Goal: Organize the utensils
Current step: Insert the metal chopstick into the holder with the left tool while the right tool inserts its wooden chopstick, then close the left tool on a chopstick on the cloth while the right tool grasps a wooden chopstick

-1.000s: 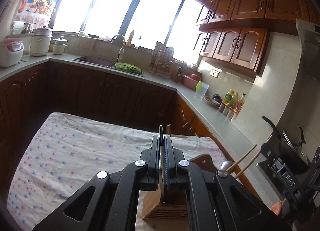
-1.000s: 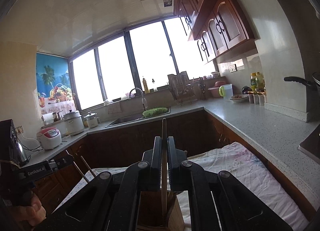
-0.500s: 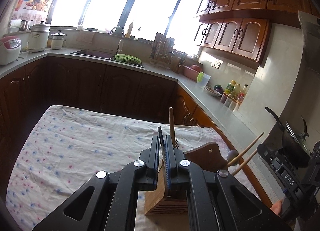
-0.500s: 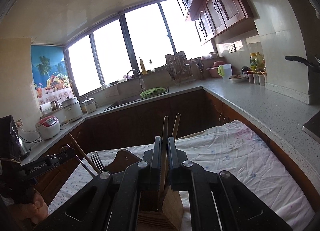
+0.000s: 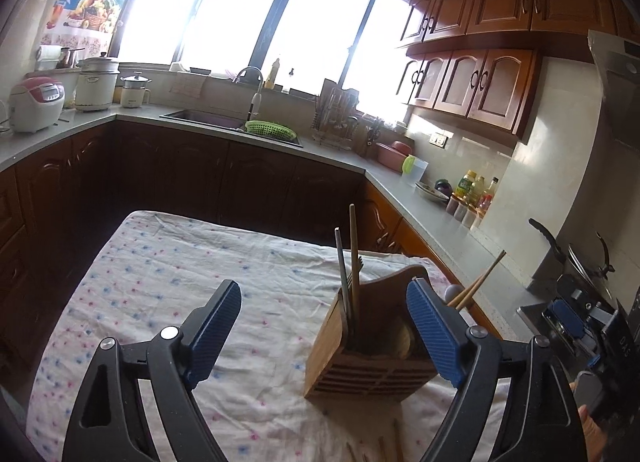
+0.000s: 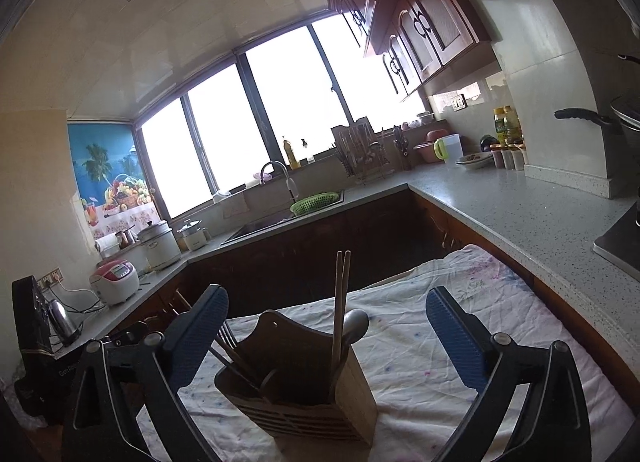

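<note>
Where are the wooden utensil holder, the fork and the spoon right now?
wooden utensil holder (image 6: 356, 394), right wrist view, on its front right wall.
fork (image 6: 229, 336), right wrist view, on its tines.
spoon (image 6: 356, 324), right wrist view, on its bowl.

One wooden utensil holder (image 6: 308, 394) stands on one dotted tablecloth (image 5: 168, 282). Inside it I count two upright chopsticks (image 6: 342, 302), one spoon (image 6: 356, 324) and one fork (image 6: 228, 338); two more chopsticks (image 5: 478, 282) lean out toward 2 o'clock in the left view. Two grippers appear, the left gripper (image 5: 324, 326) and the right gripper (image 6: 328, 330), both with jaws wide apart.
</note>
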`<state>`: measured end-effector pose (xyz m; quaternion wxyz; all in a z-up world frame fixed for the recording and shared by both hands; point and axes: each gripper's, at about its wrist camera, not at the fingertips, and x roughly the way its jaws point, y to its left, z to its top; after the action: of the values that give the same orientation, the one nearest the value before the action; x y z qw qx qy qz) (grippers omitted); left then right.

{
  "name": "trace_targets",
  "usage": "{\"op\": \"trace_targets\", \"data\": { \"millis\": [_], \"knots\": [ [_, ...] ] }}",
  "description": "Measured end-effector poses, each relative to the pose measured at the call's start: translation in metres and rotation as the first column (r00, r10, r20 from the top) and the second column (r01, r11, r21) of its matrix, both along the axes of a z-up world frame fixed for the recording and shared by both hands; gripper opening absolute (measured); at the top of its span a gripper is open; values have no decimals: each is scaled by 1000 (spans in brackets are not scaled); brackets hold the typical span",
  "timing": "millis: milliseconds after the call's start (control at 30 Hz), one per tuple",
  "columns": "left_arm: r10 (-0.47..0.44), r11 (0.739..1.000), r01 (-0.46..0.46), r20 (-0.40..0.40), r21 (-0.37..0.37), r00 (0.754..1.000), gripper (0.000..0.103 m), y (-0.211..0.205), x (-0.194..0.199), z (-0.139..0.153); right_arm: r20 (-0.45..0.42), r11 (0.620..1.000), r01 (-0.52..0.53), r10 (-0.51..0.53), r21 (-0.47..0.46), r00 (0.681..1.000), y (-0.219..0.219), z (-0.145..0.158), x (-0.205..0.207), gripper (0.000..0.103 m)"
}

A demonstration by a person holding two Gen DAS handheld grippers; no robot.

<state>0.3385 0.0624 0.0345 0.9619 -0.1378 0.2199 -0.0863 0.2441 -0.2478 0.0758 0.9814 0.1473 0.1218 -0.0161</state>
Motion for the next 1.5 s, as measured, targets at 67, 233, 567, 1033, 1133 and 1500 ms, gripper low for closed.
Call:
{"op": "trace_targets", "data": {
  "millis": [67, 233, 567, 1033, 1133, 1500],
  "knots": [
    [1, 1000, -1, -9, -5, 1000, 87, 2, -15, -3, -6, 1000, -8, 8, 11, 1000, 0, -1, -11, 101],
    [5, 1000, -6, -42, -15, 999, 88, 6, -47, -10, -41, 999, -20, 22, 30, 999, 0, -8, -37, 101],
    [-8, 1000, 6, -133, -18, 991, 88, -1, -90, -21, -142, 998, -28, 37, 61, 989, 6, -36, -86, 101],
    [-22, 999, 28, -274, 19, 962, 88, -20, -100, -46, -277, 996, -3, 29, 93, 960, -2, -82, -105, 101],
    [-28, 999, 39, -291, 30, 956, 88, -25, -94, -51, -298, 995, -2, 32, 98, 954, -3, -88, -103, 101],
    [-27, 997, 54, -359, 64, 933, 88, -36, -70, -71, -419, 996, -48, 77, 80, 905, 6, -117, -71, 71]
  ]
}}
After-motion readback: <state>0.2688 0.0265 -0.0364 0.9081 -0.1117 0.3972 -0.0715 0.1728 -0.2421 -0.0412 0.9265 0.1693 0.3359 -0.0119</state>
